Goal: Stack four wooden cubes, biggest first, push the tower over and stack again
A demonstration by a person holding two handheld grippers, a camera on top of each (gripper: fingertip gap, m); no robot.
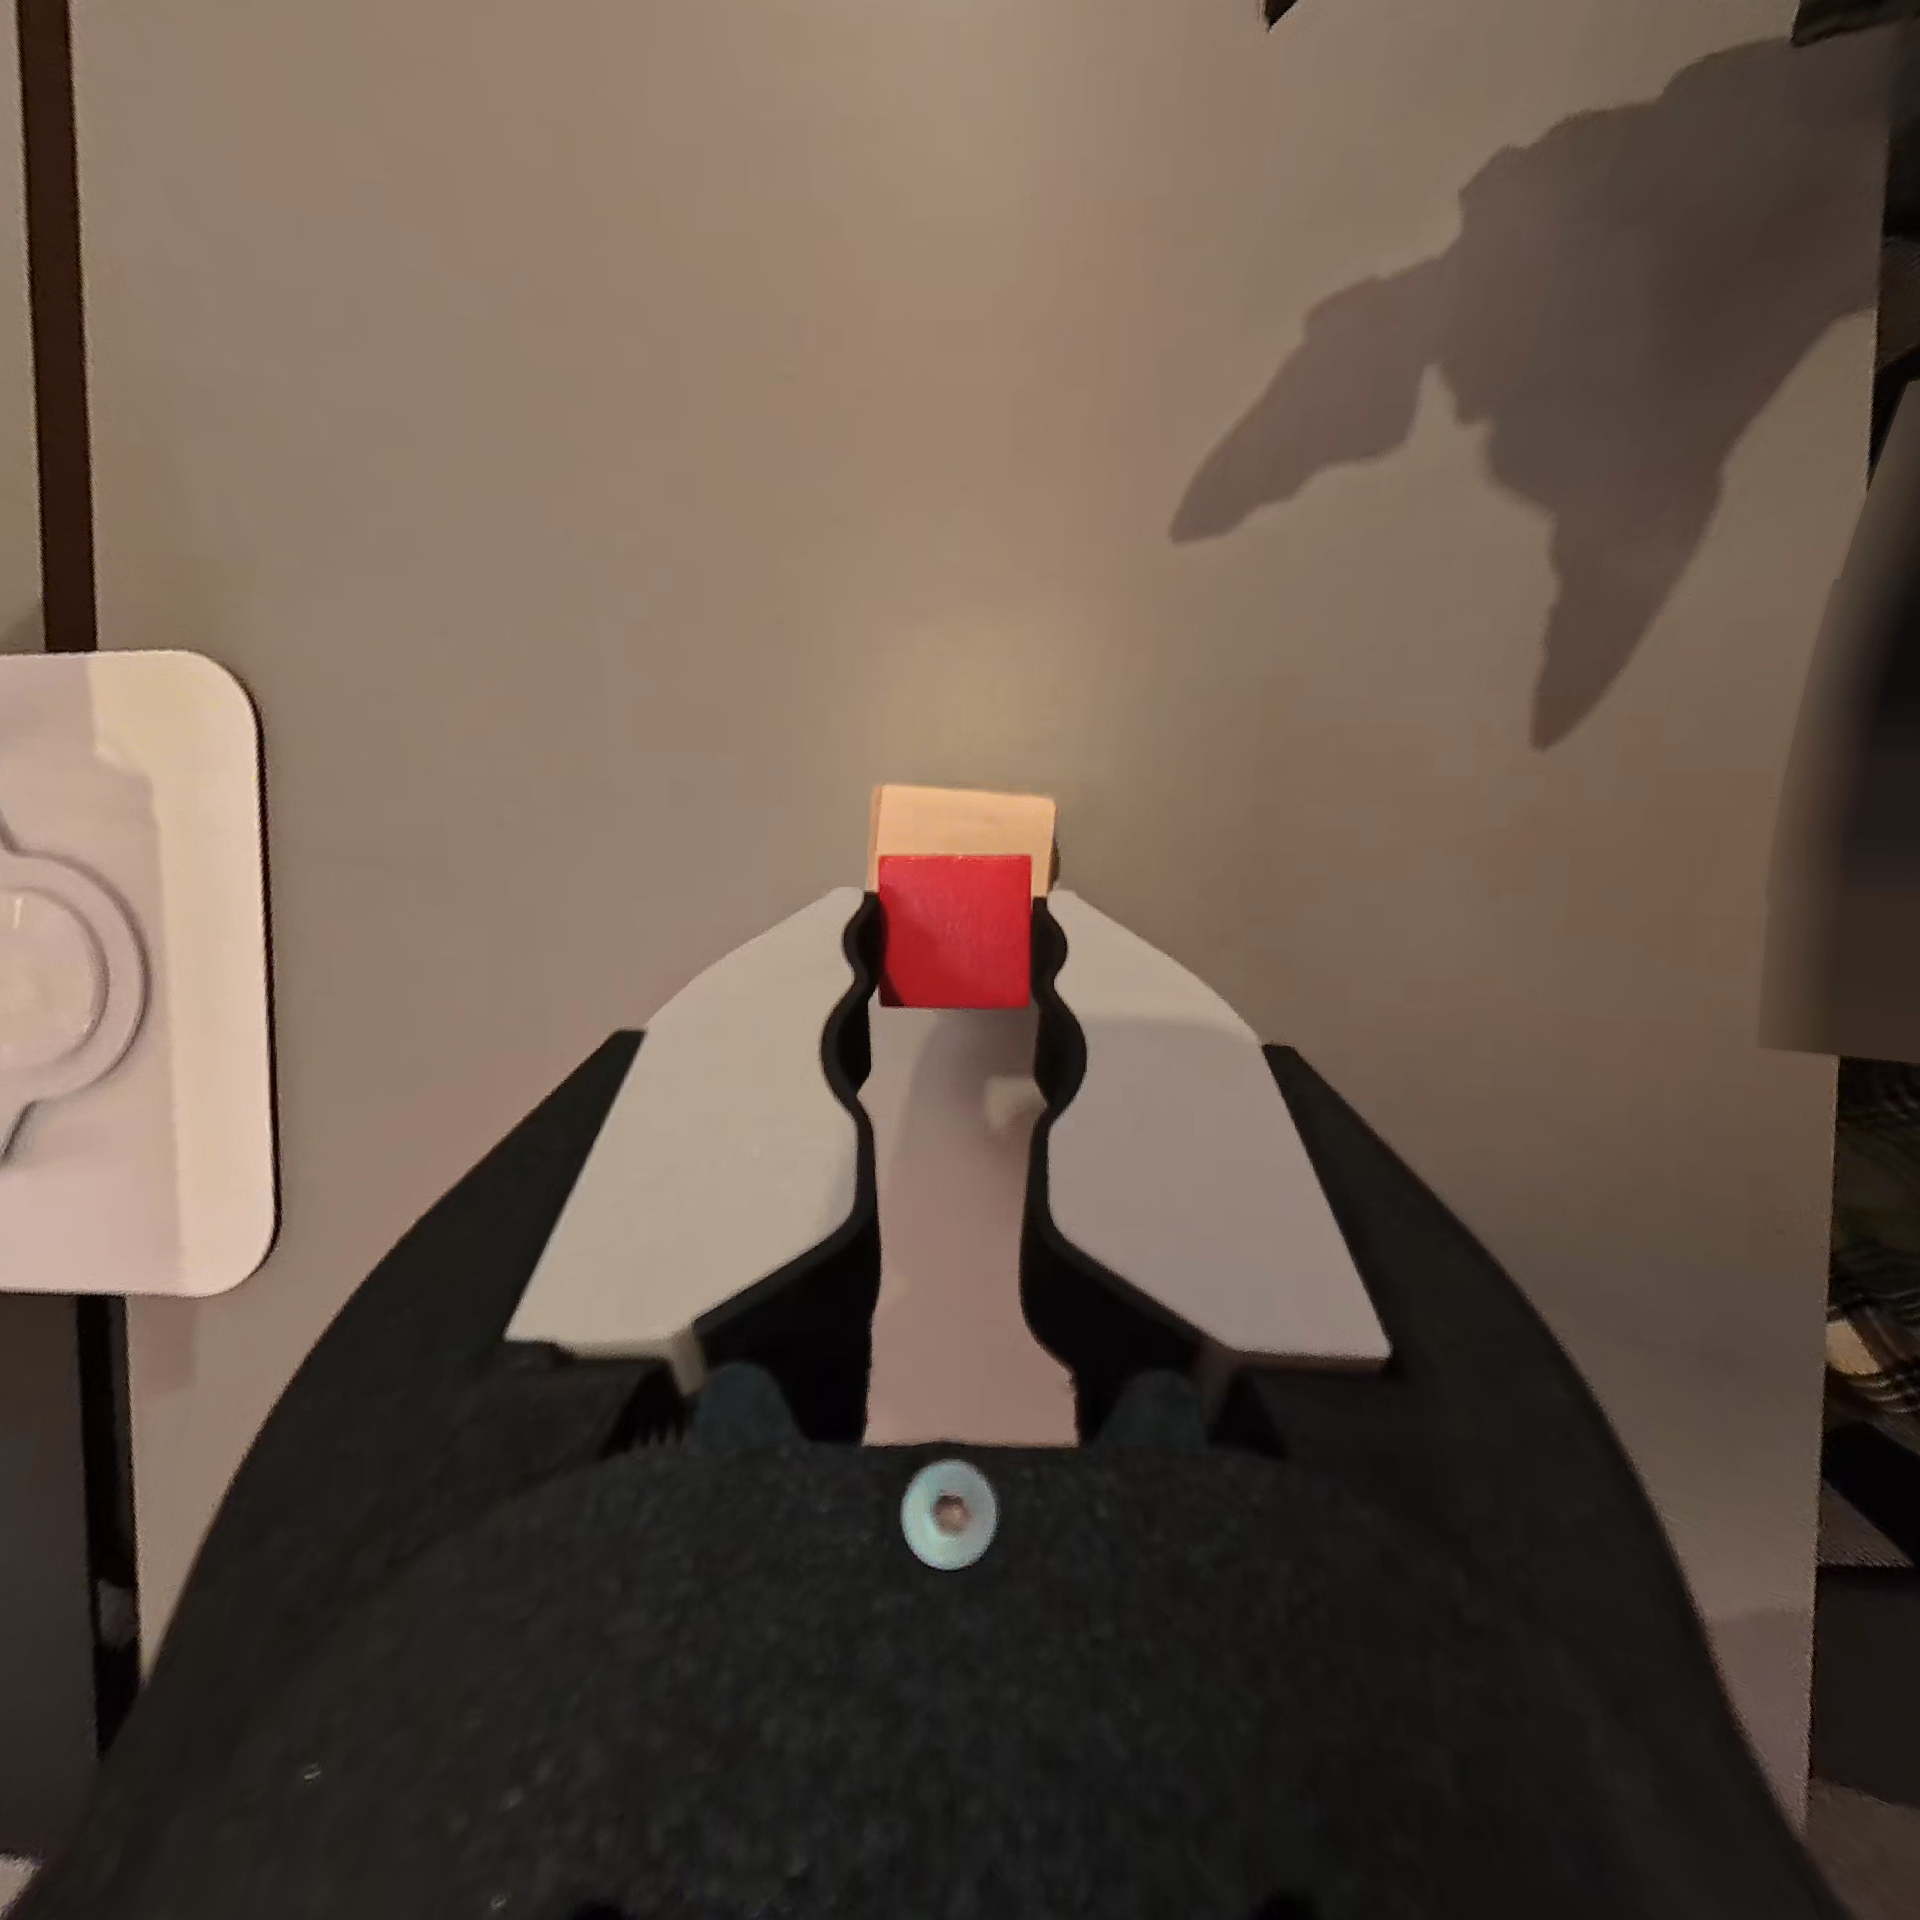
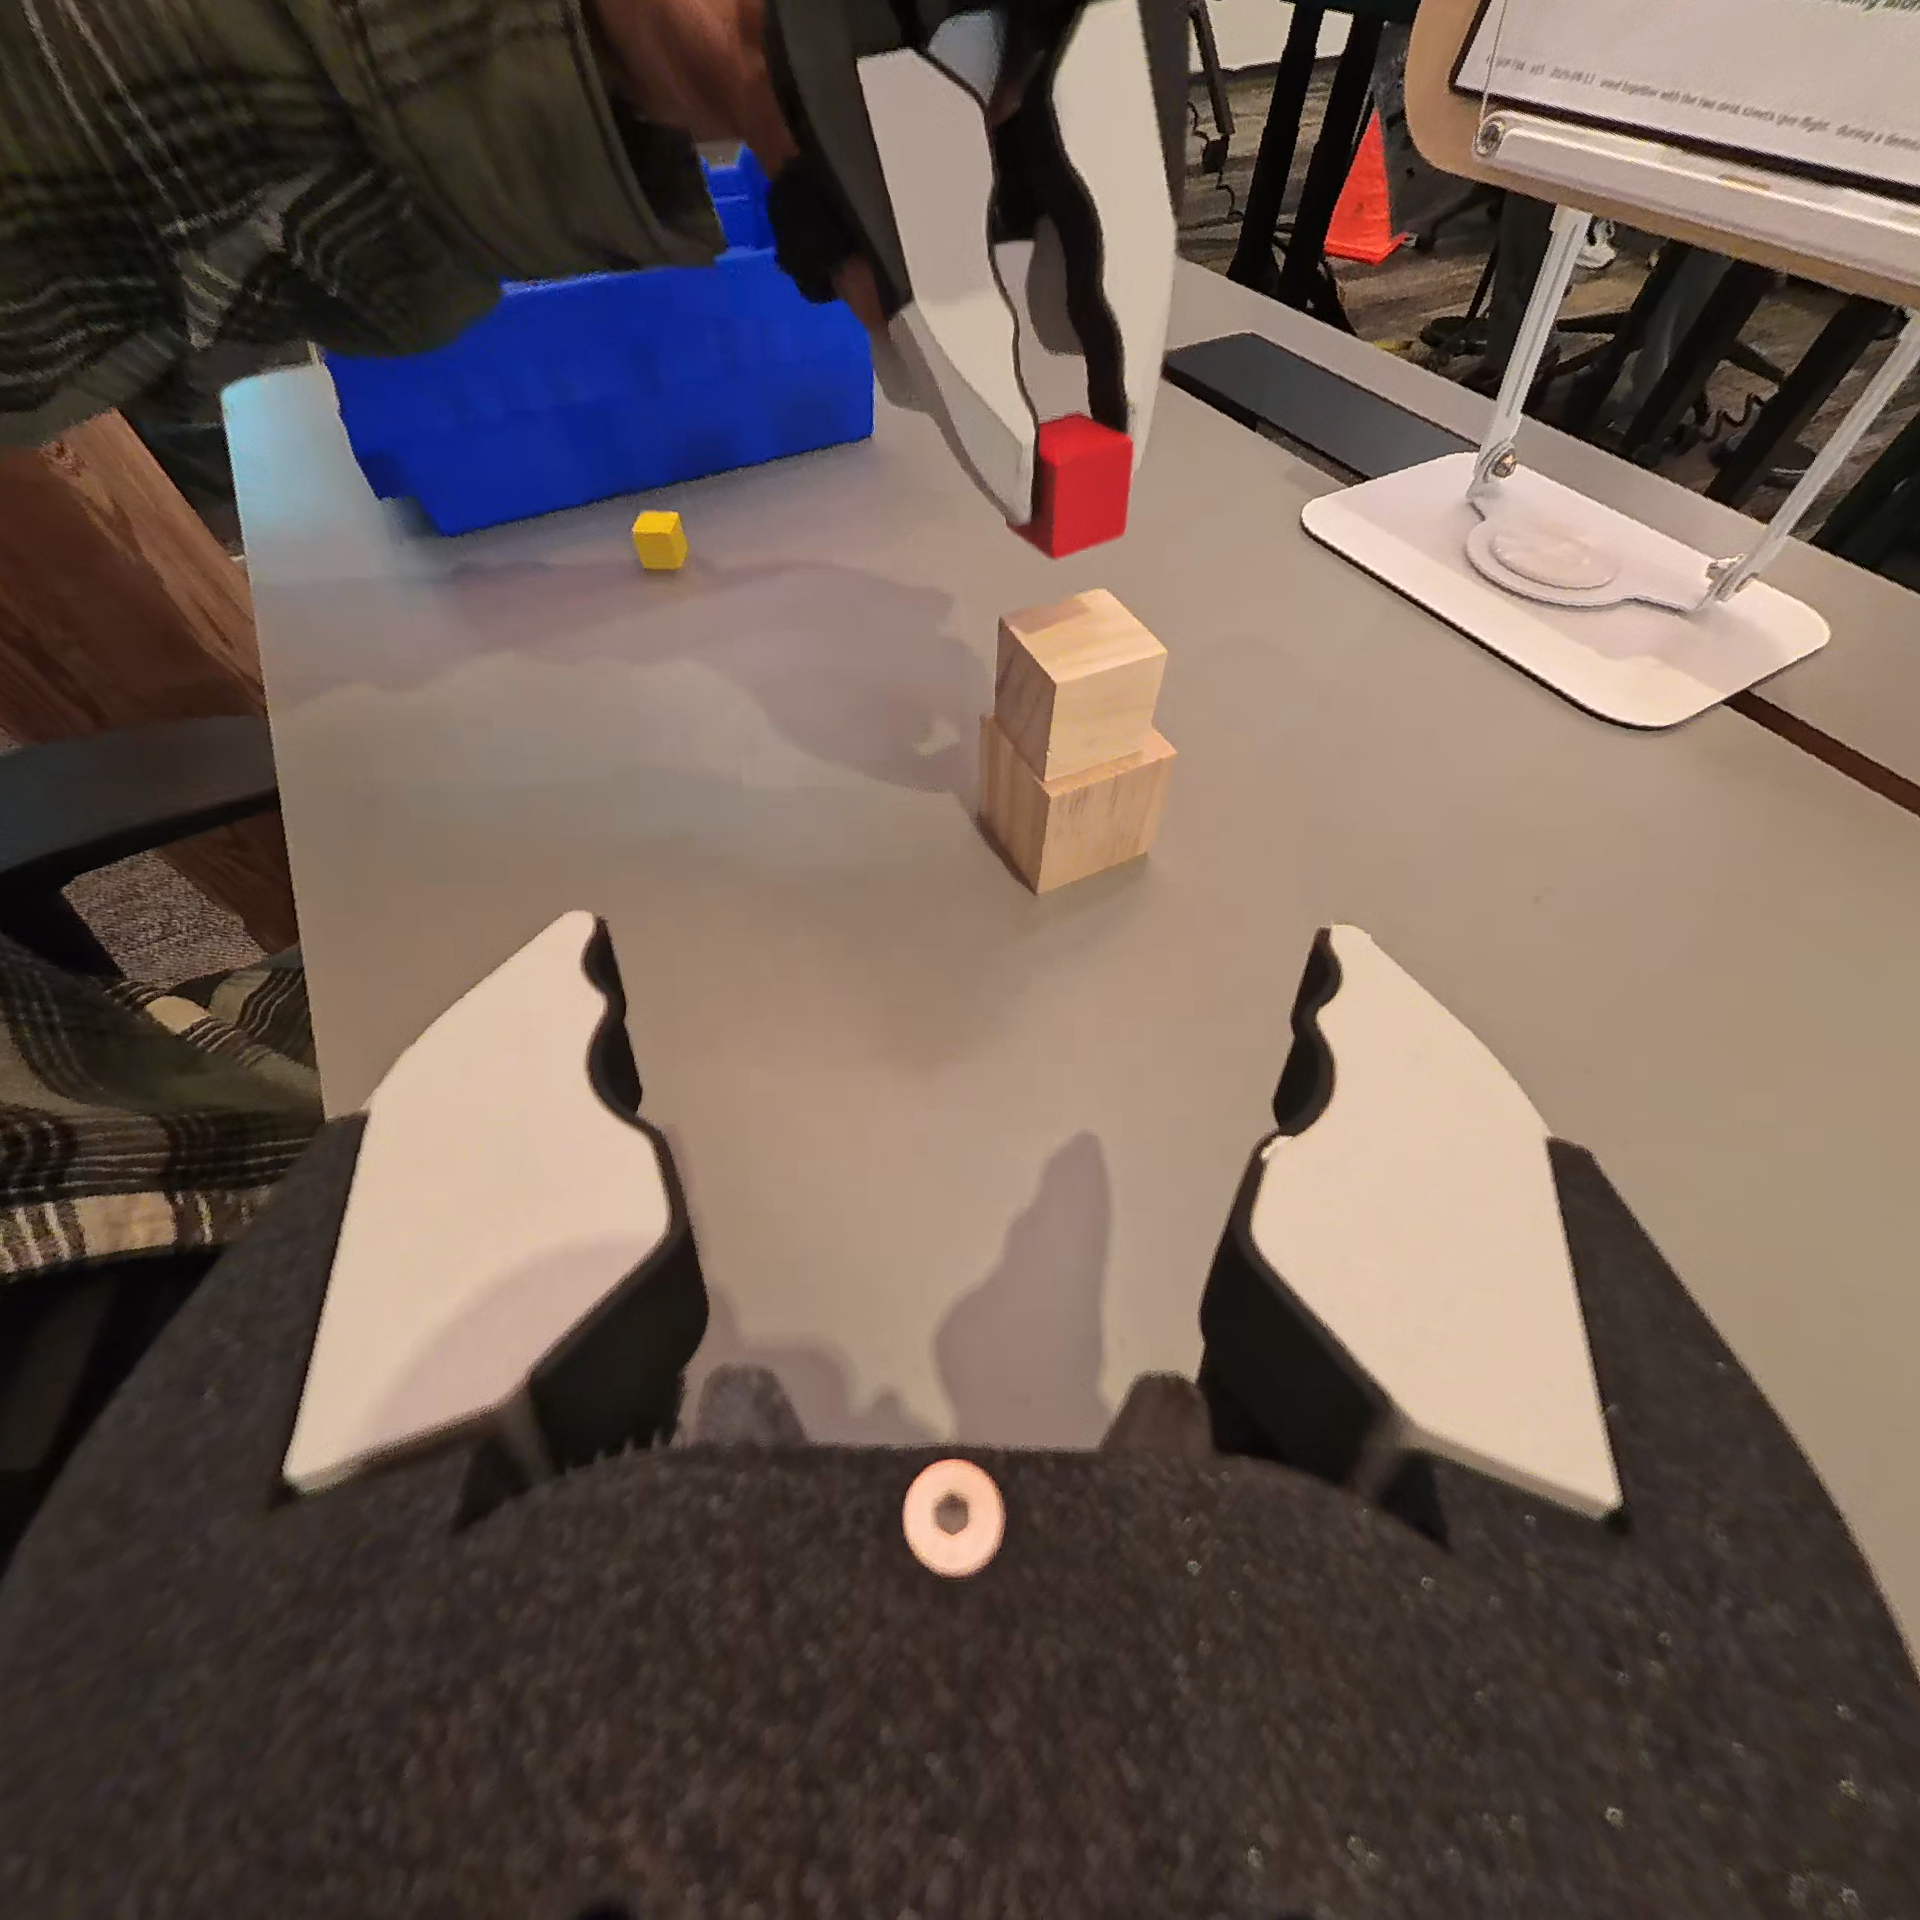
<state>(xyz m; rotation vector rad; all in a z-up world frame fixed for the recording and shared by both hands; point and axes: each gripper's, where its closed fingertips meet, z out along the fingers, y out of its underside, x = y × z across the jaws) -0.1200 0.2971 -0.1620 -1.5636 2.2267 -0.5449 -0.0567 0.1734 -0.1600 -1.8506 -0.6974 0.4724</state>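
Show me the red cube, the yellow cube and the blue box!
red cube (image 2: 1083, 480), right wrist view, on its front face, held above the tower.
yellow cube (image 2: 659, 540), right wrist view, on its front face.
blue box (image 2: 613, 384), right wrist view, on its front wall.

You are working at a grey table (image 2: 623, 831) whose surface is catching soft shadows. A white stand base (image 2: 1558, 613) is sitting at its far right beside a black pad (image 2: 1299, 400). Beyond, an orange cone (image 2: 1369, 197) is standing on patterned carpet (image 2: 1226, 177) among dark table legs (image 2: 1273, 135).
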